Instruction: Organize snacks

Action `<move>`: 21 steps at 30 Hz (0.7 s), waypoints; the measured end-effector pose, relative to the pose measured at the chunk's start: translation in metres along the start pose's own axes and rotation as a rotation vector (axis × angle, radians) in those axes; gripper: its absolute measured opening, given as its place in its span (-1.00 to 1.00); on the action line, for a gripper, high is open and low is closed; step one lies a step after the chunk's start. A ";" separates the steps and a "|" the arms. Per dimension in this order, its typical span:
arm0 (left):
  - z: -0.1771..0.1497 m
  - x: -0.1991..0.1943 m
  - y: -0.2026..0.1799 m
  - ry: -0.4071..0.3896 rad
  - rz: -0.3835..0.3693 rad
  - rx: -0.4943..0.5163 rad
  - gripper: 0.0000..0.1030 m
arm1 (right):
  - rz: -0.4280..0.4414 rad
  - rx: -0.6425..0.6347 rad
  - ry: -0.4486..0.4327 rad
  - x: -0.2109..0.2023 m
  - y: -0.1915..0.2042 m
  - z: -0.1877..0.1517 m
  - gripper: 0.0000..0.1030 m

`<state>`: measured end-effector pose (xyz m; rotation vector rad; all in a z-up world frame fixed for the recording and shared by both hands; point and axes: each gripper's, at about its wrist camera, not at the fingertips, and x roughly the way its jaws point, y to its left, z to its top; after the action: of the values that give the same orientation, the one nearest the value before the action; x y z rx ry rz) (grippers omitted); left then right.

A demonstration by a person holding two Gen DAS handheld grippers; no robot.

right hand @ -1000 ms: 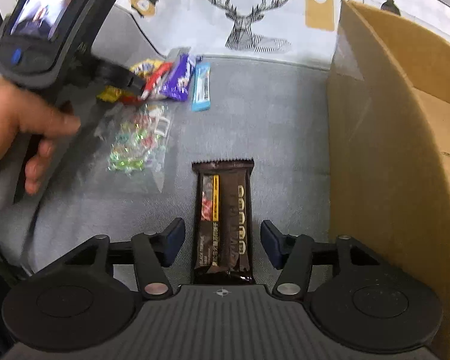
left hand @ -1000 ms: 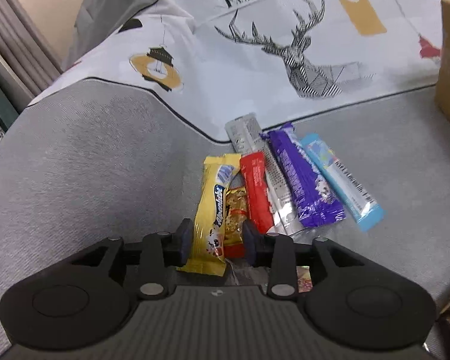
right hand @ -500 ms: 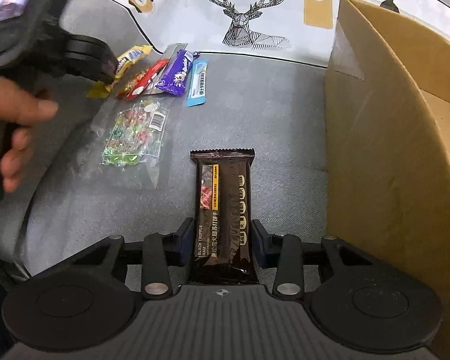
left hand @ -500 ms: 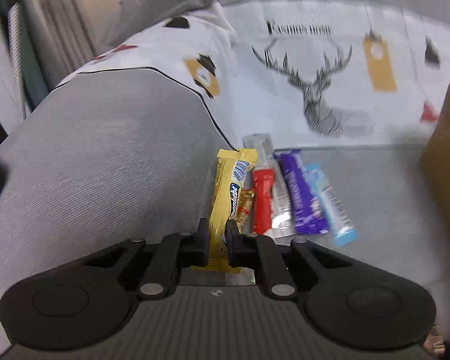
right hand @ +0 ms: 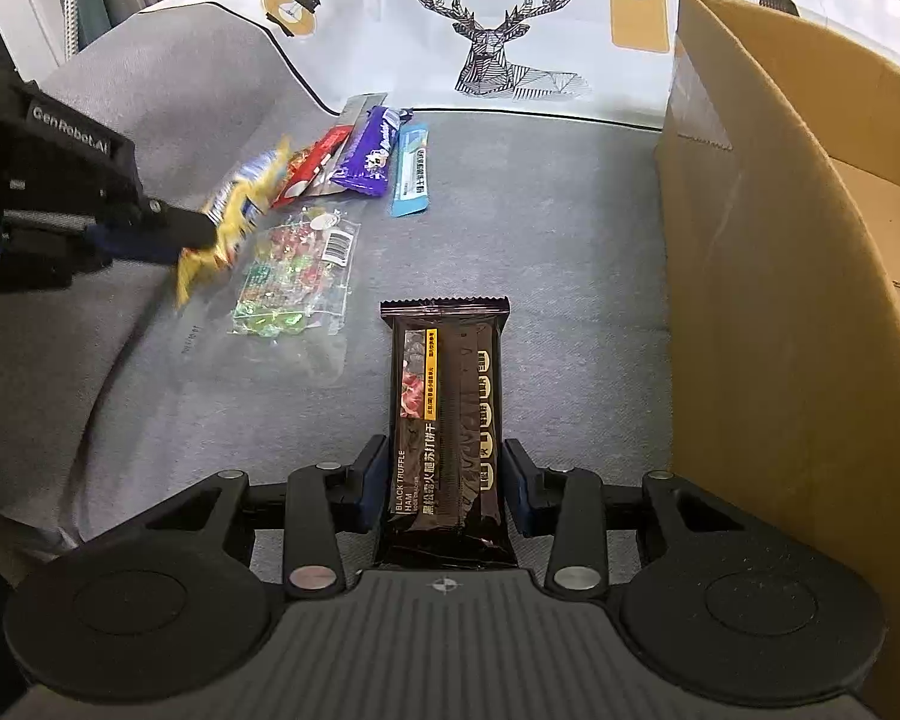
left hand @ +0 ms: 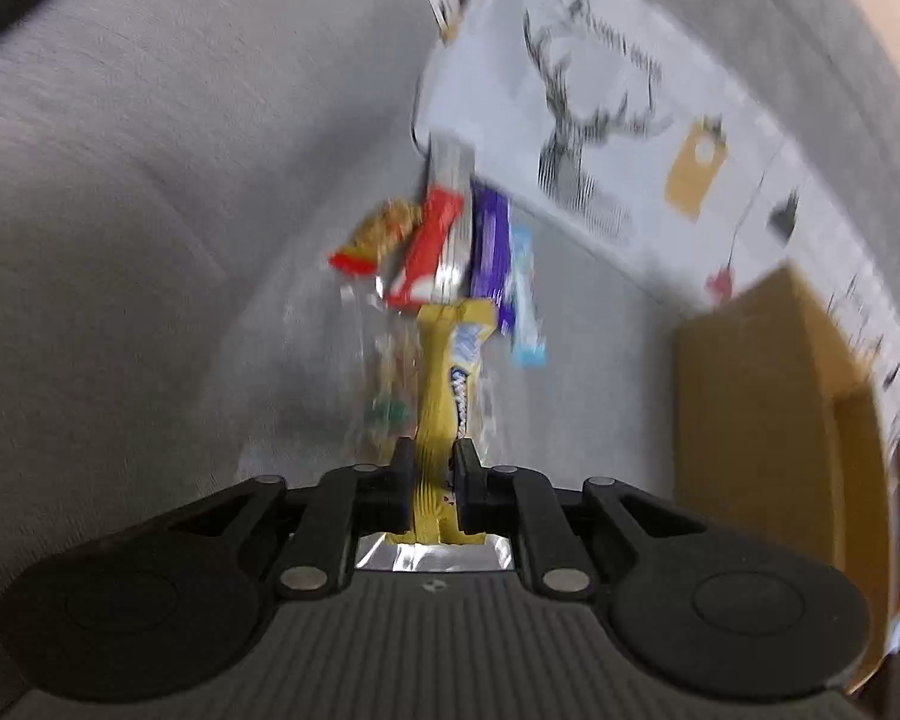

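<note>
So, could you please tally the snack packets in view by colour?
Yellow: 1
Red: 2
Silver: 1
Purple: 1
Blue: 1
Clear: 1
Brown: 1
Total: 8

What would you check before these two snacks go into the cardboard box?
1. Left hand-held gripper shut on the yellow snack bar: ok.
2. Yellow snack bar lifted clear of the snack row: ok, it hangs above the clear candy bag.
3. Right hand-held gripper pads against the dark cracker pack: ok.
4. Dark cracker pack off the grey surface: cannot tell.
5. Cardboard box open on top: ok.
6. Free room inside the box: cannot tell, little of its inside shows.
</note>
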<state>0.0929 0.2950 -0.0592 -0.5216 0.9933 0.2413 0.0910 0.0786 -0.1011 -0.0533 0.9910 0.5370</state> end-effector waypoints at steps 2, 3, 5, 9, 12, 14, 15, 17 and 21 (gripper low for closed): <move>-0.004 0.007 -0.007 0.026 0.049 0.053 -0.69 | 0.007 0.000 0.011 0.002 0.001 0.000 -0.17; -0.005 0.009 -0.011 0.026 0.065 0.073 -0.58 | 0.005 -0.001 0.016 0.003 0.001 0.000 -0.16; -0.005 0.013 -0.019 0.019 0.088 0.106 -0.40 | 0.001 -0.004 0.019 0.004 0.002 0.001 -0.15; -0.006 0.020 -0.027 0.026 0.131 0.141 -0.22 | -0.004 -0.007 0.018 0.005 0.001 0.002 -0.02; -0.003 0.025 -0.029 0.022 0.144 0.144 -0.15 | -0.006 0.001 0.023 0.006 0.000 0.001 0.02; -0.003 0.027 -0.028 0.021 0.153 0.146 -0.15 | -0.005 0.002 0.025 0.006 0.000 0.002 0.03; -0.003 0.027 -0.028 0.023 0.157 0.148 -0.15 | -0.005 0.000 0.025 0.006 0.000 0.002 0.03; -0.001 0.029 -0.027 0.025 0.155 0.146 -0.14 | -0.007 -0.001 0.026 0.007 0.001 0.002 0.03; 0.000 0.027 -0.024 0.025 0.146 0.134 -0.05 | -0.009 0.003 0.030 0.009 0.001 0.003 0.08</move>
<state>0.1169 0.2734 -0.0744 -0.3308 1.0654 0.2965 0.0965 0.0840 -0.1061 -0.0632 1.0206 0.5283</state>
